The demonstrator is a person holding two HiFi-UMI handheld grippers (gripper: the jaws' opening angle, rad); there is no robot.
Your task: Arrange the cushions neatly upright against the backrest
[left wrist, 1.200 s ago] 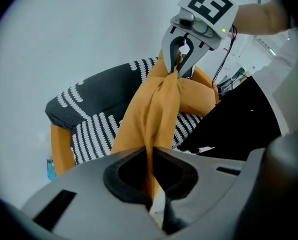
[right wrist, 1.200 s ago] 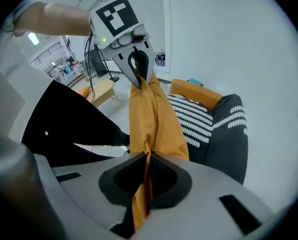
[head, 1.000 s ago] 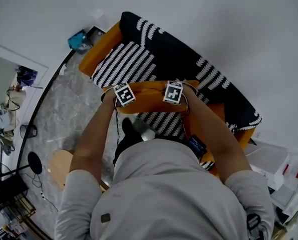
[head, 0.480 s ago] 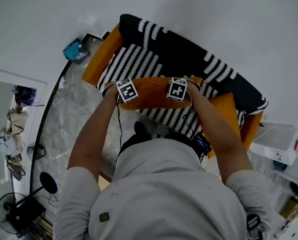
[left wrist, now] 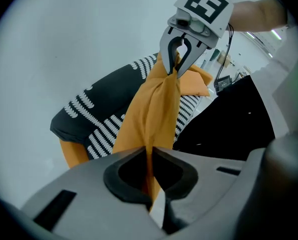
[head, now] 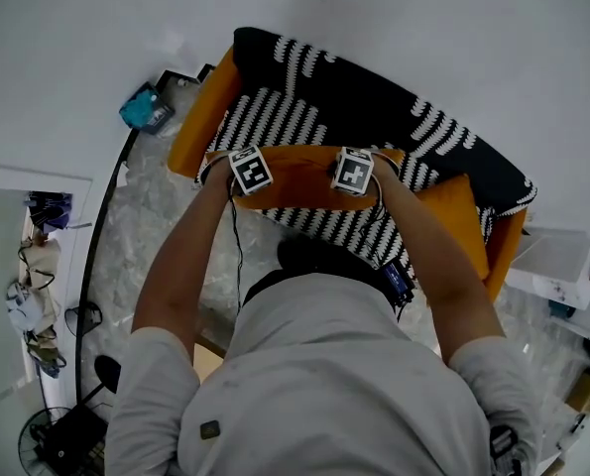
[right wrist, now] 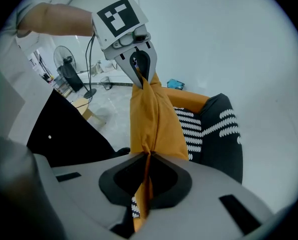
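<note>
**Both tongs clamp one orange cushion above the sofa**

Head view: there are two orange cushions. The held cushion (head: pixel 299 181) stretches between the left tongs (head: pixel 255 175) and the right tongs (head: pixel 346 175) over the seat's front edge. The second cushion (head: pixel 455 221) lies by the right arm of the sofa (head: pixel 374 97), which is black with white stripes. Open marble floor (head: pixel 146 216) lies to the left.

Left gripper view: the jaws are pressed shut on a soft fabric fold.

Right gripper view: the jaws are likewise closed on the opposite corner.

Teal object (head: pixel 142 110) on grey marbled floor (head: pixel 141 216), white bin (head: pixel 562 264) far right.

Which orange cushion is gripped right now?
The middle cushion, pinched by the left gripper and right gripper; the right-hand cushion rests ungripped on the sofa.
</note>
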